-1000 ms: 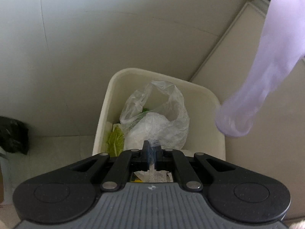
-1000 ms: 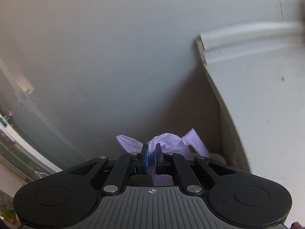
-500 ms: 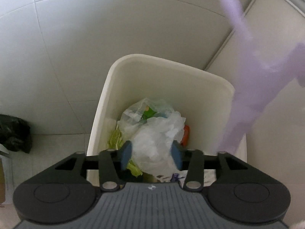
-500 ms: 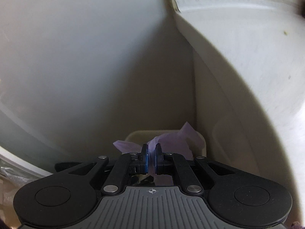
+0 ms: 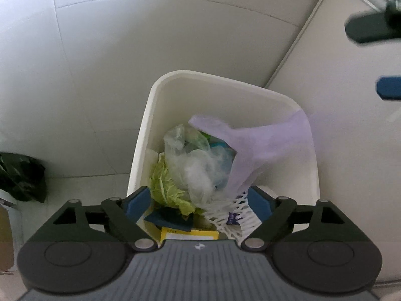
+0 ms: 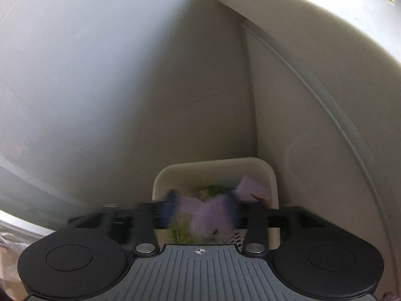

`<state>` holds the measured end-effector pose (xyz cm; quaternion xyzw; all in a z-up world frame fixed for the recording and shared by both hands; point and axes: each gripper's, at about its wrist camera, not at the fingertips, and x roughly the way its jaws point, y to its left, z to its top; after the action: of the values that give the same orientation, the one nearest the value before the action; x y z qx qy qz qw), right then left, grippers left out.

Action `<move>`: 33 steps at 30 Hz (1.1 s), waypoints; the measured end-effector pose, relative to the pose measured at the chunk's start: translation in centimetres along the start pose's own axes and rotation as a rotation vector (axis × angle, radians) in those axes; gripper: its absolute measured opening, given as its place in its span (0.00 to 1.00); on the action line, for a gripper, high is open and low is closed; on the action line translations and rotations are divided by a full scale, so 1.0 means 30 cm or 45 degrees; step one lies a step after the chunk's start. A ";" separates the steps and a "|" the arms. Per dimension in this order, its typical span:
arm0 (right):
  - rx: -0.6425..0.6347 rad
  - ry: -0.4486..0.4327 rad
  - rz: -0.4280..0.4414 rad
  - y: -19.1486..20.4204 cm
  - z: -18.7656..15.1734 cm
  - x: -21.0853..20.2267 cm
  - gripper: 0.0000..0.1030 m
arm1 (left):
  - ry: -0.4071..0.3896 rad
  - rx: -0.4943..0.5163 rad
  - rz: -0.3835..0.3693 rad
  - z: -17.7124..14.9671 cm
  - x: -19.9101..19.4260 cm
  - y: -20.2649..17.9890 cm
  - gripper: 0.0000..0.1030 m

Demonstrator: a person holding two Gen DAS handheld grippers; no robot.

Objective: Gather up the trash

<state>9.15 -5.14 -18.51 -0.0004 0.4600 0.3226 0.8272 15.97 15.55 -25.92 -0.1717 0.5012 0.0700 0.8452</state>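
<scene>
A cream waste bin [image 5: 225, 77] stands below me, holding a clear plastic bag [image 5: 198, 165], a cabbage leaf [image 5: 165, 188], a white net [image 5: 233, 215] and a yellow box [image 5: 188, 233]. My left gripper [image 5: 199, 202] hangs over the bin's near edge, its jaws opening wide with nothing pressed between the pads. A purple glove [image 5: 260, 145] drops loose into the bin's right side. In the right wrist view my right gripper [image 6: 201, 208] is blurred above the bin [image 6: 213, 163]. Its jaws are opening and the glove [image 6: 198, 213] falls free between them. The right gripper's fingers [image 5: 368, 31] show at the left view's upper right.
A black plastic bag [image 5: 22, 175] lies on the tiled floor left of the bin. A white cabinet panel [image 5: 351, 138] stands close against the bin's right side, and a pale wall rises behind it.
My left gripper opened and let go of the clear bag, which now lies in the bin. My right gripper sank toward the bin and opened, and the purple glove falls in.
</scene>
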 end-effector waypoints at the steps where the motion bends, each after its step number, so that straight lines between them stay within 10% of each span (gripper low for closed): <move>1: -0.008 -0.004 0.006 -0.001 -0.007 -0.008 0.66 | 0.001 -0.001 0.005 0.010 0.016 -0.020 0.85; 22: -0.218 -0.144 0.052 0.093 -0.112 -0.308 0.84 | -0.101 -0.116 0.052 -0.046 -0.309 -0.101 0.99; 33: -0.444 -0.281 -0.016 0.042 -0.104 -0.693 0.98 | -0.225 -0.079 0.104 -0.094 -0.572 -0.230 0.99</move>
<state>-1.55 -16.16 -4.11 -0.1112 0.3039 0.3903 0.8619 7.29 9.03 -10.70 -0.1703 0.4290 0.1347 0.8768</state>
